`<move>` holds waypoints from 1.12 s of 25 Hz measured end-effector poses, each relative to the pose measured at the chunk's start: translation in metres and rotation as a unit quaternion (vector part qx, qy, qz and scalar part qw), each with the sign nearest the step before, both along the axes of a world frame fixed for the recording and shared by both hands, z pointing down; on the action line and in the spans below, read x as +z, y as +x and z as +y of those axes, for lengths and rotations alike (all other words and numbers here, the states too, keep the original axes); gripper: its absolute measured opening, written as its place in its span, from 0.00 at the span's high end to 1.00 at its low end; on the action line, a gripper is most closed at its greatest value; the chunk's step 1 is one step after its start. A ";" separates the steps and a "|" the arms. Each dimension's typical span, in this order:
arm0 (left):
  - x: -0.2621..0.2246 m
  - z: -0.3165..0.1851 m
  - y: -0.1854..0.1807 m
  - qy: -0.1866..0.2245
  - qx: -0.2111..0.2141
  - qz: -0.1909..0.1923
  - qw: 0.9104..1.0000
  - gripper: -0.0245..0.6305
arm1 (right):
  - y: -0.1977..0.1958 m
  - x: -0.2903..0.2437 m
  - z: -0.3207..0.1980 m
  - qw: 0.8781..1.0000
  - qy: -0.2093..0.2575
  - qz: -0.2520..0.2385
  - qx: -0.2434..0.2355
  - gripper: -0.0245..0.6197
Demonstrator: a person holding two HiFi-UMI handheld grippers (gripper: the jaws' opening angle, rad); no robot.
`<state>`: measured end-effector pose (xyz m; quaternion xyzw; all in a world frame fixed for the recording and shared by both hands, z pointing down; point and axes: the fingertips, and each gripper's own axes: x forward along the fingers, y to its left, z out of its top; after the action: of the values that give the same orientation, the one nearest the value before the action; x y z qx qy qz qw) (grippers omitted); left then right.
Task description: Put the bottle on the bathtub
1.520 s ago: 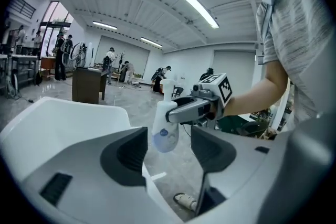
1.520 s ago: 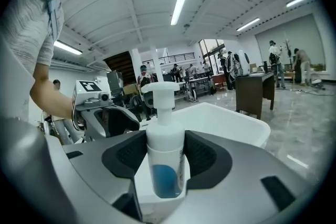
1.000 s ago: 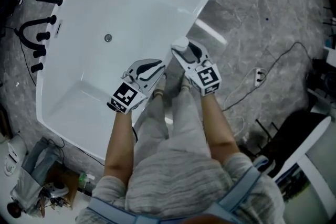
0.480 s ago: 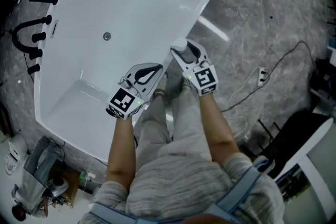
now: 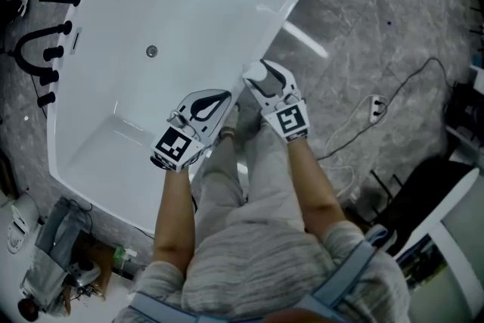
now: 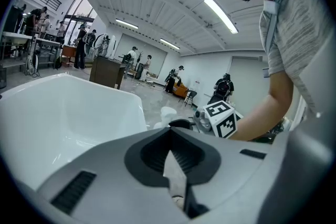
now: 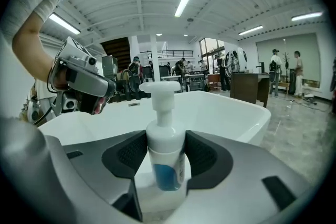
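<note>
A white pump bottle [image 7: 165, 150] with a blue label stands upright between my right gripper's [image 7: 166, 136] jaws, which are shut on its body. Its base rests on or just above the white bathtub's [image 7: 231, 108] near rim. In the head view the bottle's pump top [image 5: 259, 71] sits at the tub's [image 5: 189, 11] right rim, held by the right gripper [image 5: 258, 79]. My left gripper [image 5: 225, 97] hovers beside it over the tub's near edge, shut and empty. In the left gripper view its jaws [image 6: 169, 137] meet at the tips, with the bottle [image 6: 167, 113] just beyond.
Black tap fittings [image 5: 44, 49] stand on the floor at the tub's left end. A drain [image 5: 152, 51] lies in the basin. A cable with a plug [image 5: 373, 109] runs over the grey floor at right. Clutter [image 5: 53, 272] lies at lower left.
The right gripper has shifted the bottle slightly left, closer onto the tub rim. The left gripper has drifted a little left and stayed shut.
</note>
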<state>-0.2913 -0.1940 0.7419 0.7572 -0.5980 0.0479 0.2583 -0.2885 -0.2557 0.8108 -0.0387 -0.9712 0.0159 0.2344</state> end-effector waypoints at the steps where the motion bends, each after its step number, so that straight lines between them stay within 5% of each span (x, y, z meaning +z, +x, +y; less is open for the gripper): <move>1: 0.000 0.000 -0.001 0.001 0.001 -0.003 1.000 0.96 | 0.001 0.001 0.001 1.000 0.001 0.004 -0.001 0.64; 10: -0.005 0.001 0.000 0.003 0.002 -0.004 1.000 0.96 | 0.002 0.005 0.001 1.000 -0.010 0.007 0.011 0.64; 28: -0.005 -0.008 -0.008 -0.005 -0.009 -0.009 1.000 0.96 | 0.009 -0.002 0.005 0.998 0.006 0.051 -0.040 0.61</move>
<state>-0.2990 -0.2019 0.7371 0.7502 -0.6069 0.0556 0.2567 -0.2798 -0.2503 0.8085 -0.0749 -0.9558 0.0023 0.2843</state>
